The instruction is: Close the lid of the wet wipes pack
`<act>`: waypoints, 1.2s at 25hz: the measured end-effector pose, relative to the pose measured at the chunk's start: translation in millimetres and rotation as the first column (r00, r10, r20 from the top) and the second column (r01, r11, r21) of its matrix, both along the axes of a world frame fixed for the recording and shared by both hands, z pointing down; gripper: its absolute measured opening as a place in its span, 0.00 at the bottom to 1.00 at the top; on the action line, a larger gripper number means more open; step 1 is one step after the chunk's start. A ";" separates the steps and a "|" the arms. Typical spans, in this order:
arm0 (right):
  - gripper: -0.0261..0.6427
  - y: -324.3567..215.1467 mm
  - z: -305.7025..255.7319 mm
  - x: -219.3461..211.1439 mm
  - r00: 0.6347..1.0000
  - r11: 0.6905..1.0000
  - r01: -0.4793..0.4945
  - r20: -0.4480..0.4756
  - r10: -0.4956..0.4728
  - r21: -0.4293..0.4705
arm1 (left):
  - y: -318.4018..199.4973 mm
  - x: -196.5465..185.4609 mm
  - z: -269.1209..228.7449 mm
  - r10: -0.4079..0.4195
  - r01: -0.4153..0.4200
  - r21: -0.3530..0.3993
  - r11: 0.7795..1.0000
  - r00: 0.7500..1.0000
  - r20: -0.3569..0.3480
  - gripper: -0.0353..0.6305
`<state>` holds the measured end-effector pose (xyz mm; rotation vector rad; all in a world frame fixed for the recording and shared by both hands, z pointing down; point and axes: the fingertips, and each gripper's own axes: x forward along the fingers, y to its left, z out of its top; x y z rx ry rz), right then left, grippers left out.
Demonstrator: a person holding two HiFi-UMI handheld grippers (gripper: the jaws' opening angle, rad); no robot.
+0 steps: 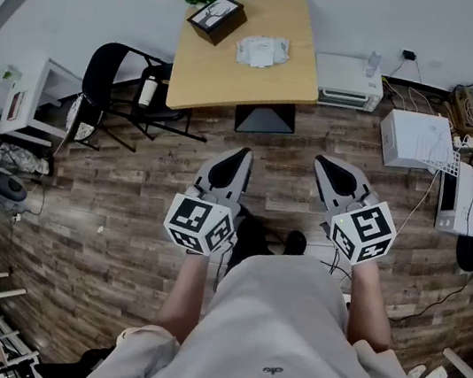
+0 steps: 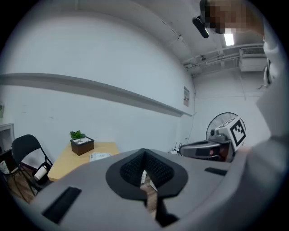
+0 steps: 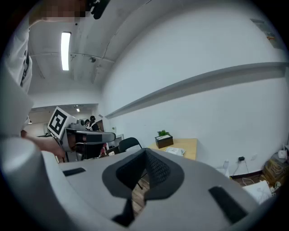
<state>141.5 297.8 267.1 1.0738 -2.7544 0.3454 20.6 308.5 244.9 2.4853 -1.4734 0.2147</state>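
On far light-wood tabletop [image 1: 236, 85], white wet wipes pack [image 1: 261, 50] sat beyond reach; likely why left claw [image 1: 238, 157], right claw [image 1: 325, 166] were closed, empty.

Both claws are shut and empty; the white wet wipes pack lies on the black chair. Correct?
No: the white wet wipes pack lies on the light wooden table, as the head view shows. The left claw and right claw are shut and empty.

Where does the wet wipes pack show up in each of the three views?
Head view: wet wipes pack upper centre, on the wooden table.
Left gripper view: pack lower left, right of the plant box.
Right gripper view: pack low, right of centre.
Shared landmark: the plant box beside it.
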 end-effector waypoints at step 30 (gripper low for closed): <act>0.03 9.3 38.6 10.7 0.996 0.997 -0.050 -0.078 0.045 -0.065 | 26.6 -9.0 23.0 -0.059 0.059 -0.030 0.998 0.998 0.012 0.06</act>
